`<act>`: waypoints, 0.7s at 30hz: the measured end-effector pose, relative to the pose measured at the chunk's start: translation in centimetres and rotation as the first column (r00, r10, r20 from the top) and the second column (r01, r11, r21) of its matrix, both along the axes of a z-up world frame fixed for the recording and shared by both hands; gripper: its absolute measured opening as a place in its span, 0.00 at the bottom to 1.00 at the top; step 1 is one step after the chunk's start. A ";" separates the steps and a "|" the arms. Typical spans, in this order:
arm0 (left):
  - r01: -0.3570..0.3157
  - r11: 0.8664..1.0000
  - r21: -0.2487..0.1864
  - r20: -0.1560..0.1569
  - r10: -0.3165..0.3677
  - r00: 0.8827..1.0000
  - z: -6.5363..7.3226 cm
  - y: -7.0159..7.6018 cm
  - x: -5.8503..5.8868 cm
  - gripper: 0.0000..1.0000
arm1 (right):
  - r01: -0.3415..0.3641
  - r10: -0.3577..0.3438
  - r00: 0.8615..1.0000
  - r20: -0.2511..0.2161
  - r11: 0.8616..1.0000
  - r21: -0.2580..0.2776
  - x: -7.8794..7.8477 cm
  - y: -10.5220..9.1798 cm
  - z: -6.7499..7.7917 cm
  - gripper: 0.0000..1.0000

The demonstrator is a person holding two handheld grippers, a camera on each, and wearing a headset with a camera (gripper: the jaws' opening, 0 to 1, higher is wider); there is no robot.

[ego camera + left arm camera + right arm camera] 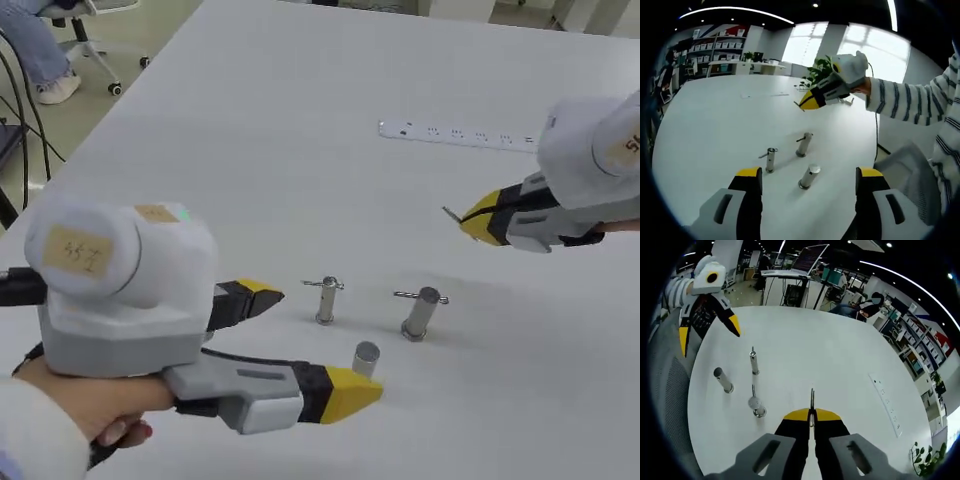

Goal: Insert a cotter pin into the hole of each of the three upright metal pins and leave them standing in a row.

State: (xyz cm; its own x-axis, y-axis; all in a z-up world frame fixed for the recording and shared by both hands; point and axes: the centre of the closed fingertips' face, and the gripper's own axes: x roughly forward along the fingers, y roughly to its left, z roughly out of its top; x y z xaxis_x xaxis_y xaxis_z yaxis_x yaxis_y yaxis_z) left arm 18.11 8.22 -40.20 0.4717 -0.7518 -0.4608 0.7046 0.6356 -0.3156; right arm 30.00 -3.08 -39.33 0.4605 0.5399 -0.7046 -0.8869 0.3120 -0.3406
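Three upright metal pins stand on the white table (250, 150). The far left pin (326, 300) and the right pin (420, 313) each carry a cotter pin through the top. The nearest pin (366, 358) is bare. My left gripper (310, 345) is open low beside the bare pin (810, 176), which stands just ahead of and between the jaws. My right gripper (480, 220) hovers above and to the right of the row, shut on a thin cotter pin (812, 400) that sticks out ahead of its tips (812, 415).
A white power strip (455, 135) lies at the back of the table. An office chair (90, 30) and a seated person's legs are beyond the table's far left corner. A striped sleeve (910, 105) holds the right gripper (812, 100).
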 end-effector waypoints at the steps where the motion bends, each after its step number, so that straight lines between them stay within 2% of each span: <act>1: -0.002 1.000 -0.005 -0.001 0.002 1.000 0.2 0.0 0.2 0.73 | -0.005 0.005 1.000 0.009 1.000 0.013 -0.4 0.2 0.4 0.00; 3: -0.020 1.000 -0.007 0.007 0.020 1.000 0.5 0.0 0.9 0.72 | -0.011 0.010 1.000 0.023 0.999 0.047 -1.4 0.8 1.3 0.00; 5: -0.021 1.000 -0.011 0.009 0.021 1.000 0.9 0.0 1.3 0.71 | -0.021 0.020 0.999 0.031 0.998 0.058 -2.2 1.2 1.7 0.00; 8: -0.028 0.998 -0.055 -0.007 0.028 1.000 1.7 -0.3 2.0 0.67 | -0.053 0.049 0.997 0.063 0.997 0.059 -3.0 1.8 2.2 0.00; 10: -0.032 0.996 -0.083 -0.012 0.031 0.999 2.4 -0.5 2.5 0.65 | -0.062 0.057 0.997 0.053 0.994 0.087 -4.0 2.5 2.7 0.00; 13: -0.036 0.992 -0.125 -0.013 0.035 0.999 3.2 -0.8 2.9 0.60 | -0.100 0.094 0.993 0.065 0.991 0.088 -5.7 3.5 3.2 0.00; 16: -0.031 0.983 -0.181 -0.046 0.023 0.999 4.0 -1.3 2.9 0.53 | -0.132 0.125 0.989 0.077 0.987 0.093 -7.0 4.5 3.7 0.00; 19: -0.028 0.978 -0.206 -0.072 0.013 0.997 4.4 -1.6 2.9 0.47 | -0.169 0.160 0.982 0.101 0.982 0.089 -8.1 5.5 4.3 0.00; 21: -0.034 0.976 -0.214 -0.114 0.010 0.993 4.5 -1.8 2.7 0.44 | -0.194 0.183 0.977 0.112 0.977 0.090 -8.8 6.1 4.6 0.00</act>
